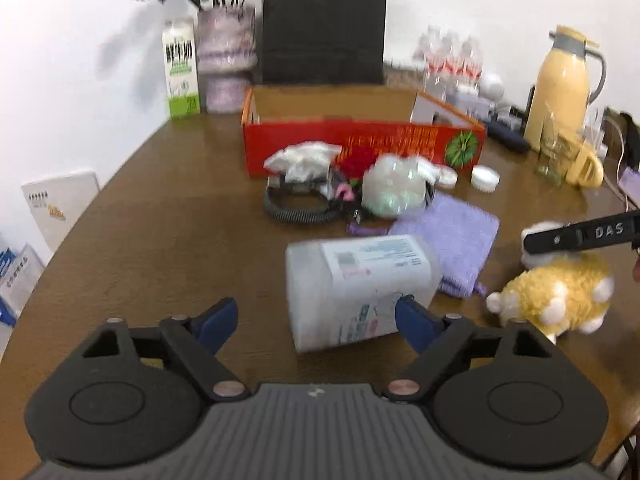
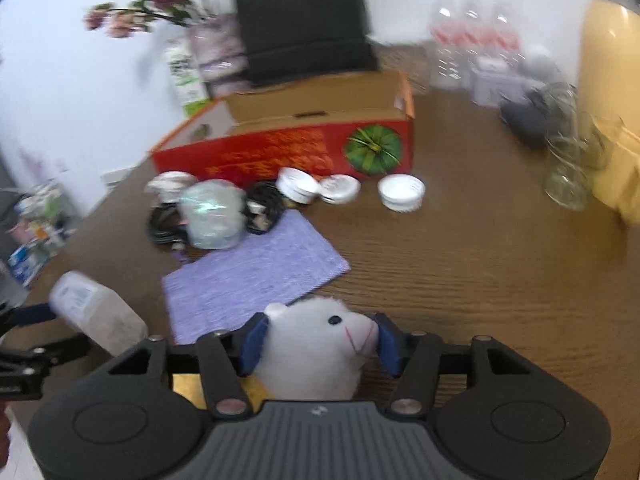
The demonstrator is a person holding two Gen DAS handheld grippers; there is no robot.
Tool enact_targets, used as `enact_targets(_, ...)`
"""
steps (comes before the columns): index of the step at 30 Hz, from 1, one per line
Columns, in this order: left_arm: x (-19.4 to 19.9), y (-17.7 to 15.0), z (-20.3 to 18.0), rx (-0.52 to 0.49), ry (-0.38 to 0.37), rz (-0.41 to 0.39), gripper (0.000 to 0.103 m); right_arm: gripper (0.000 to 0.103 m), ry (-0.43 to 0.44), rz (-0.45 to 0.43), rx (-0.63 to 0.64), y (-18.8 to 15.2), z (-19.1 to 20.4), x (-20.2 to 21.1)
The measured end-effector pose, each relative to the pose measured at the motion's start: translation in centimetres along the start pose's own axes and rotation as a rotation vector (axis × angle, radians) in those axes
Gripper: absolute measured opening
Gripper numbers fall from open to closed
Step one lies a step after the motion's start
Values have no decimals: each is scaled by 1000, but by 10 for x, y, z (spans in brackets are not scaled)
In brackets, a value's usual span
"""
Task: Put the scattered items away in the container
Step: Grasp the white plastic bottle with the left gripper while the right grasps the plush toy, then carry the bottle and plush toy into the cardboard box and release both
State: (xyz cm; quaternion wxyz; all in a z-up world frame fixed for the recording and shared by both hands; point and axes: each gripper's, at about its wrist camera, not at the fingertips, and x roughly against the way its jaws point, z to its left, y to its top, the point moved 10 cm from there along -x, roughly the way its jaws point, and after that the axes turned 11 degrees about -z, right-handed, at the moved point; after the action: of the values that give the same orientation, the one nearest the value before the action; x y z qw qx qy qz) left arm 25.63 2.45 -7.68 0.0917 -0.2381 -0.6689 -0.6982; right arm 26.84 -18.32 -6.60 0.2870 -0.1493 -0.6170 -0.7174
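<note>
The red cardboard box (image 1: 360,144) (image 2: 280,152) stands open at the back of the brown table. A white plastic bottle (image 1: 352,280) (image 2: 92,312) lies on its side. My left gripper (image 1: 316,320) is open around its near end, with the left pad clear of it. My right gripper (image 2: 320,344) is shut on the white head of a yellow plush sheep (image 2: 316,344) (image 1: 560,296). A purple cloth (image 1: 452,240) (image 2: 248,276) lies flat between bottle and box. A bubble-wrap bundle (image 1: 394,192) (image 2: 212,216), a black cable (image 1: 296,208) and white lids (image 2: 401,192) sit before the box.
A yellow thermos (image 1: 560,88), a glass jar (image 2: 568,176) and water bottles (image 1: 452,60) crowd the right back. A milk carton (image 1: 182,68), a flower vase (image 1: 226,56) and a black chair back (image 1: 324,28) stand behind the box. The table edge curves away on the left.
</note>
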Motion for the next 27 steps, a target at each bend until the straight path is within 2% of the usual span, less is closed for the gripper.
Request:
enact_targets(4, -3, 6, -15, -25, -51, -36, 93, 63, -32, -30, -34, 3, -1, 10)
enact_targets(6, -3, 8, -24, -23, -65, -61, 103, 67, -64, -46, -85, 2, -8, 17)
enact_targets(7, -2, 12, -29, -27, -64, -87, 103, 68, -75, -52, -121, 0, -12, 23)
enact_targets(9, -3, 15, -38, -57, -31, -114, 103, 68, -100, -67, -208, -2, -18, 31)
enact_targets(11, -11, 14, -43, -85, 9, -100, 103, 69, -86, -66, -264, -6, -17, 30)
enact_targets(14, -27, 6, -42, -76, 68, -67, 102, 64, -85, -26, -203, -13, -2, 13)
enact_targets(15, -30, 4, -41, -78, 87, -74, 92, 64, -85, -23, -158, -14, 5, 9)
enact_targets(16, -31, 2, -38, -79, 107, -76, 87, 53, -93, -26, -114, -13, 13, 4)
enact_targets(17, -30, 1, -34, -67, 114, -86, 87, 47, -108, -32, -53, -13, 20, 0)
enact_targets(19, -26, 1, -25, -22, 113, -98, 87, 45, -123, -56, 32, -12, 31, -2)
enact_targets(21, -21, 2, -16, 31, 85, -98, 86, 42, -110, -73, 45, -10, 34, 1)
enact_targets(24, -6, 32, -4, 42, 62, -148, 86, 41, -46, -114, 25, 6, 39, 17)
enact_targets(27, -4, 95, 6, -16, 43, -240, 87, 41, 46, -228, -33, 59, 40, 41)
